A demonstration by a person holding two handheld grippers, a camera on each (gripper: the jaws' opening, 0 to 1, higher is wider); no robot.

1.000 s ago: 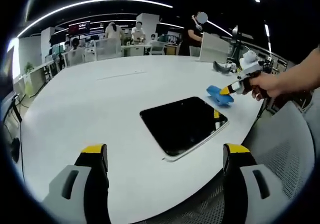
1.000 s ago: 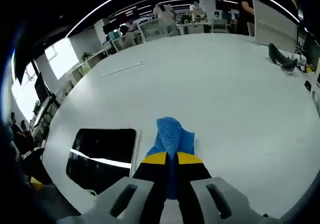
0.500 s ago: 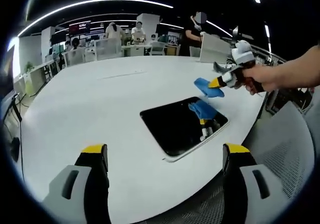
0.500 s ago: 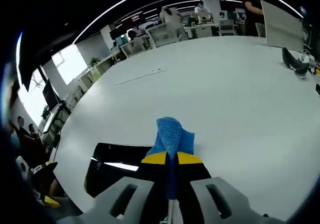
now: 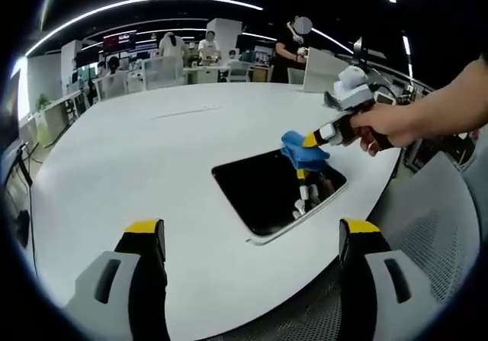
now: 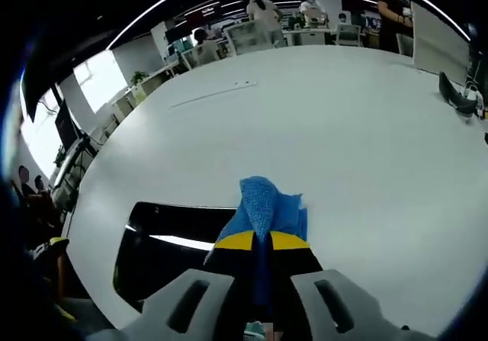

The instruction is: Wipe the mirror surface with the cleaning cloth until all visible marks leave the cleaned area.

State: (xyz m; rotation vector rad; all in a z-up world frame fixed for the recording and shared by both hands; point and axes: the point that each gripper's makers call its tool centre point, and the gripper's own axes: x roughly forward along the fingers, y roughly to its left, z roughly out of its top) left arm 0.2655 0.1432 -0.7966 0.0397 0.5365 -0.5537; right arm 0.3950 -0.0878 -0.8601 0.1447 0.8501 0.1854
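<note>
Mirror (image 5: pixel 274 192) lies flat on the bench (image 5: pixel 137 150) near its edge, wiping barely begun: my right claw (image 6: pixel 258 242), clamped on the cloth (image 6: pixel 268 210), hovers over it, left claw (image 5: pixel 252 238) wide open, empty.

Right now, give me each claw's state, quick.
Left claw: open, holding nothing, hanging over the white table.
Right claw: shut on the blue cloth, at the mirror.
</note>
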